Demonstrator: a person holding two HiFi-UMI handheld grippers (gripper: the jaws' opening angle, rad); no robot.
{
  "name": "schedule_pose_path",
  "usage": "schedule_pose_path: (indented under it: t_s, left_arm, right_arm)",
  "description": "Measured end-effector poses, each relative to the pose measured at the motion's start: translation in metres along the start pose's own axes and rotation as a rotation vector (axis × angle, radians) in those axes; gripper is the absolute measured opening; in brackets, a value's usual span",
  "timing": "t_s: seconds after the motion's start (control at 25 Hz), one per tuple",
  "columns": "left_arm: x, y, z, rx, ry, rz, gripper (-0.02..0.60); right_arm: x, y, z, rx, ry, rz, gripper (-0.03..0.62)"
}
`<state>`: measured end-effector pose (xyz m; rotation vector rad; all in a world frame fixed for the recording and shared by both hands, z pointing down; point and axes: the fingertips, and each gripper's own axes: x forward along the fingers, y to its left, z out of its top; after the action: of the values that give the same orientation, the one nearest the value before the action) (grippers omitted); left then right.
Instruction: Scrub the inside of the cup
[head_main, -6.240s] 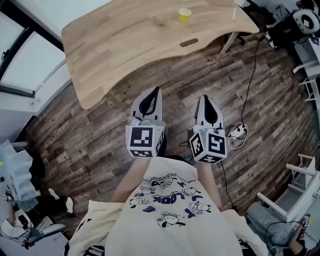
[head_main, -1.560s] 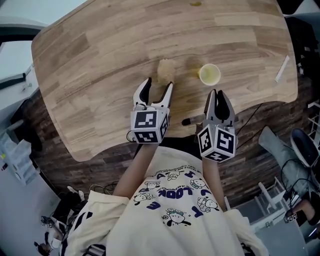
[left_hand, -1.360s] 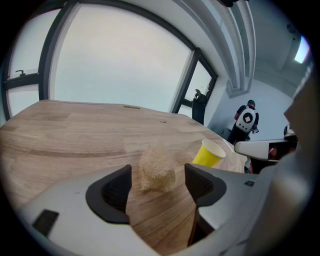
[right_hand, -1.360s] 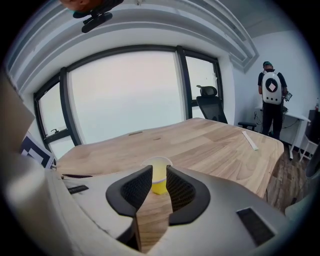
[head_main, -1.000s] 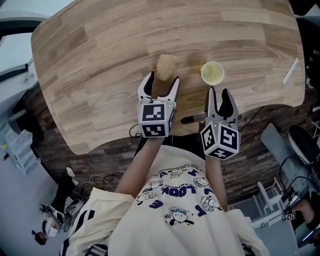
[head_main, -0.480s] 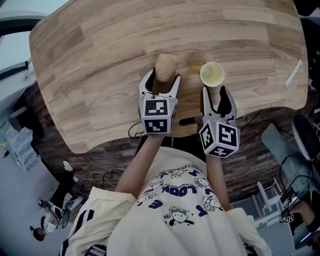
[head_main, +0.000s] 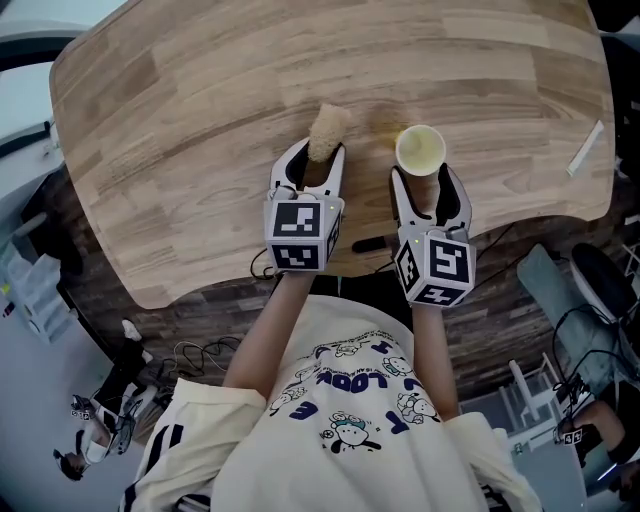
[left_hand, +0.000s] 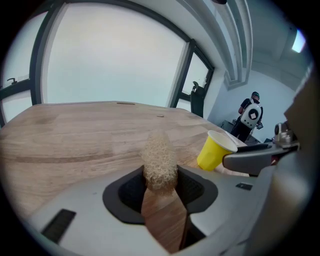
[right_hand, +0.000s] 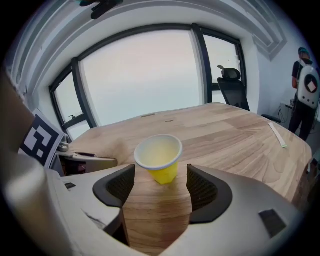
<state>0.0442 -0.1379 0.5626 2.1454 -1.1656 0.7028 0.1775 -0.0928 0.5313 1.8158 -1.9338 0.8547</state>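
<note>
A beige, fuzzy scrubber (head_main: 326, 128) stands upright on the wooden table (head_main: 180, 90). My left gripper (head_main: 313, 158) has it between its jaws, which are closing; in the left gripper view both pads touch the scrubber (left_hand: 159, 160) at its lower half. A small yellow paper cup (head_main: 420, 148) stands upright to the right, mouth up and empty. My right gripper (head_main: 428, 180) reaches it with jaws opening. In the right gripper view the cup (right_hand: 159, 156) sits at the fingertips, in the gap, and the pads stay off it.
A thin white strip (head_main: 585, 148) lies near the table's right edge. The table's front edge runs just under both grippers, with a dark slot (head_main: 370, 243) in it. A person (left_hand: 250, 114) stands at the far side of the room, and an office chair (right_hand: 229, 75) is by the window.
Both grippers have moved forward over the table. The left jaws have come in around the scrubber. The right jaws have spread and now flank the cup.
</note>
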Motion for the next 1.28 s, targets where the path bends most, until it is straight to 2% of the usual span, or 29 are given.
schedule_pose_path:
  t_s: [0.08, 0.28, 0.4, 0.56, 0.8, 1.0, 1.12, 1.28]
  left_arm:
    - [0.001, -0.007, 0.005, 0.022, -0.006, -0.034, 0.173]
    - [0.004, -0.023, 0.009, 0.062, -0.001, -0.103, 0.172]
    - [0.008, -0.030, 0.008, 0.056, 0.013, -0.132, 0.172]
    - [0.010, -0.029, 0.006, 0.029, 0.030, -0.138, 0.172]
    - [0.012, -0.023, 0.008, 0.016, 0.027, -0.137, 0.172]
    - [0.008, -0.019, 0.009, -0.005, 0.026, -0.124, 0.172]
    - [0.006, -0.020, 0.009, -0.024, 0.026, -0.128, 0.172]
    - [0.001, -0.021, 0.012, -0.020, 0.013, -0.143, 0.172]
  right_arm:
    - [0.004, 0.001, 0.001, -0.025, 0.005, 0.008, 0.335]
    - [0.011, 0.001, 0.000, -0.018, 0.006, 0.049, 0.336]
    - [0.016, -0.003, 0.001, -0.018, 0.009, 0.052, 0.336]
    - [0.024, -0.003, 0.004, -0.028, 0.014, 0.060, 0.362]
    - [0.036, 0.000, 0.008, -0.048, 0.014, 0.084, 0.365]
    - [0.039, -0.004, 0.017, -0.040, -0.047, 0.052, 0.365]
    - [0.037, -0.005, 0.024, -0.054, -0.085, 0.035, 0.328]
    - [0.031, -0.004, 0.032, -0.078, -0.104, 0.037, 0.322]
